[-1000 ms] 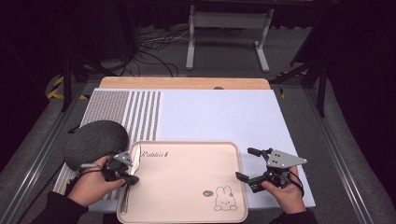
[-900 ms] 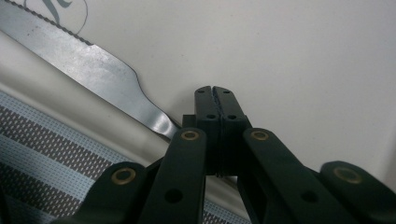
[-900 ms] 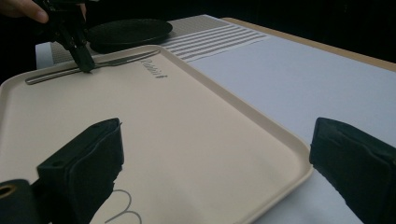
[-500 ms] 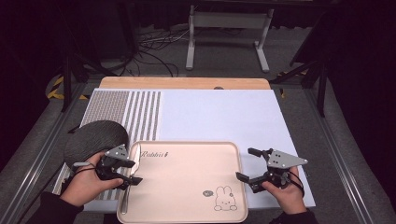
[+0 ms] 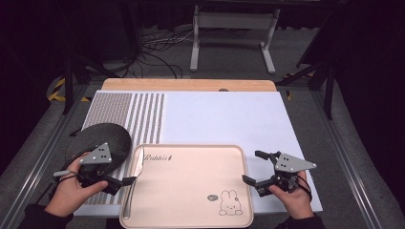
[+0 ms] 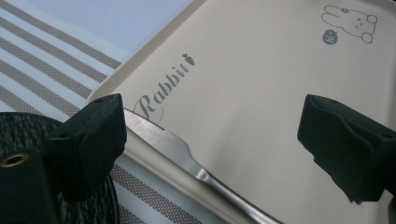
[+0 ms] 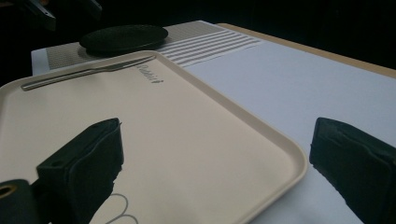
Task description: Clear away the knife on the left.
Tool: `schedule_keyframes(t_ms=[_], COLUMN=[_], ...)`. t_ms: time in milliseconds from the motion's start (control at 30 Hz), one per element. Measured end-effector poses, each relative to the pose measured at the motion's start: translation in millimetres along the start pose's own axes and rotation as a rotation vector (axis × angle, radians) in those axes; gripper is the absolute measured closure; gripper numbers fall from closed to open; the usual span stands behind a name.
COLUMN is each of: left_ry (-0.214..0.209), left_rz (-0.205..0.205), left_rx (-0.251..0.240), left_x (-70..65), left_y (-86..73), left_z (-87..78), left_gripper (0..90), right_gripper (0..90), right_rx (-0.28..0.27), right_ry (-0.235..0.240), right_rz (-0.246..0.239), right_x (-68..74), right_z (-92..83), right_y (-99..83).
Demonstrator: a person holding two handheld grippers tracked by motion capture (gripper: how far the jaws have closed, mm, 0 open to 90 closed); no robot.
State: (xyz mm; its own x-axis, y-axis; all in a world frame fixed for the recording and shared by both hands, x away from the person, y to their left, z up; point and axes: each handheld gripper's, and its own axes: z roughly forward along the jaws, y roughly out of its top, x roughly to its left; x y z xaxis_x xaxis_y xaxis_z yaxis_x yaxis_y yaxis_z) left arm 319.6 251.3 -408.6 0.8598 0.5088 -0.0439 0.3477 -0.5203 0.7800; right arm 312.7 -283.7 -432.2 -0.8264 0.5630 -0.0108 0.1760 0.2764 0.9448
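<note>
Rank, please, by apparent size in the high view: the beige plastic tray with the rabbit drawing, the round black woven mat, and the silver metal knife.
1. The beige plastic tray, clearly the largest.
2. The round black woven mat; a hand and gripper cover part of it.
3. The silver metal knife, long but very thin, lying along the tray's left rim.

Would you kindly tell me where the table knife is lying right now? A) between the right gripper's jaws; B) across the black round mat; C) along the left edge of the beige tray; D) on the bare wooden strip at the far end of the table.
C: the table knife lies along the left edge of the beige tray, beside the black round mat, free of the open left gripper.
</note>
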Motion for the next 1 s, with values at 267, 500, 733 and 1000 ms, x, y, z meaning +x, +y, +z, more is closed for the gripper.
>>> schedule_keyframes(t_ms=[267,500,733,1000], left_ry=[0.037,0.059,0.104,0.109], left_rz=[-0.031,-0.068,-0.094,-0.083], left_rx=[-0.131,-0.243,-0.315,-0.329], left_x=[9.7,16.7,19.9,19.6], left_y=[-28.3,-57.2,-73.5,-88.1], left_z=[-19.8,-23.9,-26.3,-20.4], left_gripper=[8.3,7.2,7.2,6.4], right_gripper=[3.5,3.4,3.4,3.5], right_rx=[-0.022,-0.029,-0.033,-0.033], right_ry=[-0.029,-0.046,-0.052,-0.061], right_rz=[-0.001,0.005,0.011,0.017], right_x=[-0.2,-0.8,-1.9,-4.3], right_z=[-2.8,-3.5,-3.6,-5.4], right_y=[-0.2,-1.9,-3.3,-5.9])
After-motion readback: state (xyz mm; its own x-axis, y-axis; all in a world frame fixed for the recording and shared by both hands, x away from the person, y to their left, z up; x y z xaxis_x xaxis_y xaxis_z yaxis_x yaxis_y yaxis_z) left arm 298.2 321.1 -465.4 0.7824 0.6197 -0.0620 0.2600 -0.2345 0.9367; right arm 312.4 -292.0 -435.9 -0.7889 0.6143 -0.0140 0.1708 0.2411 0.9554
